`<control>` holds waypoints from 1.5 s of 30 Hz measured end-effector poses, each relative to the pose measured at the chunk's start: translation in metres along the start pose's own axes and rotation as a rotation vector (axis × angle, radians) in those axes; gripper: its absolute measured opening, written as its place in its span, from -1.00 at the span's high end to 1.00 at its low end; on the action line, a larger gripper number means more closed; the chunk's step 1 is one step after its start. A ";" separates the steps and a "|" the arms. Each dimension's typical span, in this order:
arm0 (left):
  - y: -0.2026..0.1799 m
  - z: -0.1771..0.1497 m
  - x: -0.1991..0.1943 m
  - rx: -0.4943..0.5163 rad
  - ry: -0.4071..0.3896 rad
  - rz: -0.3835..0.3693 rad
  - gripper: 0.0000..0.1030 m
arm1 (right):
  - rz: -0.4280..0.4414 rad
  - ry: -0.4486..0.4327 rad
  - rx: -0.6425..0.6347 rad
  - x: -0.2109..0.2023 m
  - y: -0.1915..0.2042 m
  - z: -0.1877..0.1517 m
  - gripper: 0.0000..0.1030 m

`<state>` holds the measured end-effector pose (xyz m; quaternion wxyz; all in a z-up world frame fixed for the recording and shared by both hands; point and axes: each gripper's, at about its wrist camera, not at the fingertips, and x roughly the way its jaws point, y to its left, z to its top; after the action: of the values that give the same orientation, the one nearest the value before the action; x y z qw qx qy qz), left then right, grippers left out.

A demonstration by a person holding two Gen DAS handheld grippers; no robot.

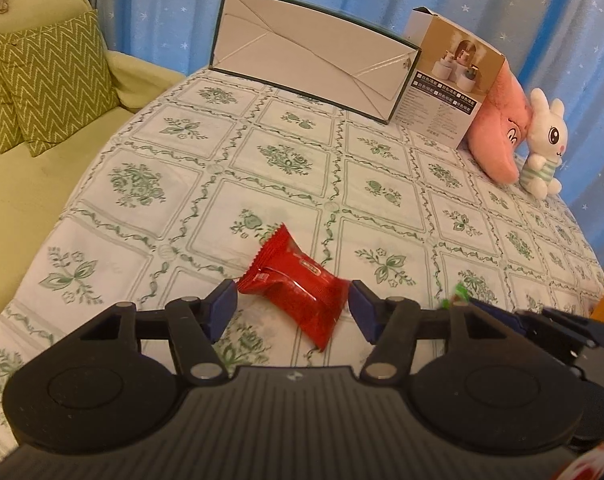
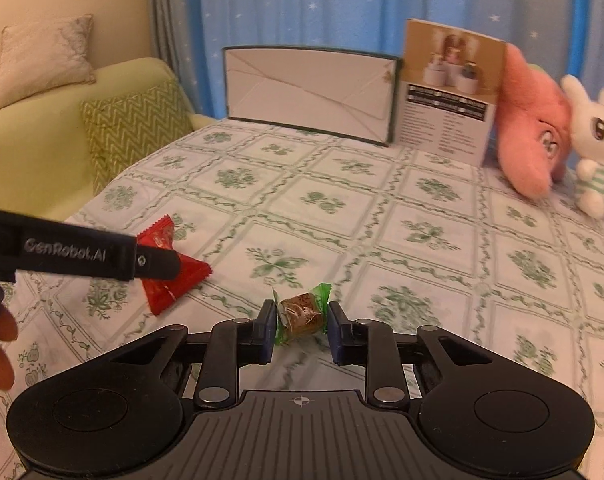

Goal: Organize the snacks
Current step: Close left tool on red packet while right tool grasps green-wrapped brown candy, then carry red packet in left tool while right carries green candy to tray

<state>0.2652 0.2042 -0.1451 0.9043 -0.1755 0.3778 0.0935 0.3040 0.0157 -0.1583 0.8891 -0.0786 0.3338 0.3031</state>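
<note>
Left fingers (image 1: 293,306) spread around red packet (image 1: 291,286); right fingers (image 2: 300,330) pinching green candy (image 2: 302,314). Box (image 1: 310,56) at 12 o'clock looks empty: sorting barely begun.

Red snack packet (image 1: 295,280): a sealed, glossy foil pillow pack with crimped zigzag ends and a printed label is being seen lying flat and slantwise on the green-patterned tablecloth (image 1: 285,184), near its front edge. Green-wrapped candy (image 2: 302,314): a small brown piece in clear film with twisted green ends is being seen resting on the same cloth, to the right of the red packet and apart from it, its twisted ends pointing left and right.
</note>
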 end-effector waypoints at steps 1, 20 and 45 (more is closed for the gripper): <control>-0.001 0.001 0.001 0.000 -0.004 -0.009 -0.12 | -0.011 -0.001 0.014 -0.003 -0.004 -0.002 0.48; -0.053 -0.012 0.019 0.314 0.022 -0.035 0.49 | -0.102 -0.002 0.172 -0.046 -0.036 -0.028 0.48; -0.142 -0.089 -0.114 0.349 0.019 -0.173 0.57 | -0.233 -0.006 0.298 -0.212 -0.058 -0.078 0.48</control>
<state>0.1704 0.0342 -0.0865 0.9221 -0.0489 0.3802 -0.0532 0.1698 -0.1604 -0.0862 0.9210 0.0166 0.3611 0.1454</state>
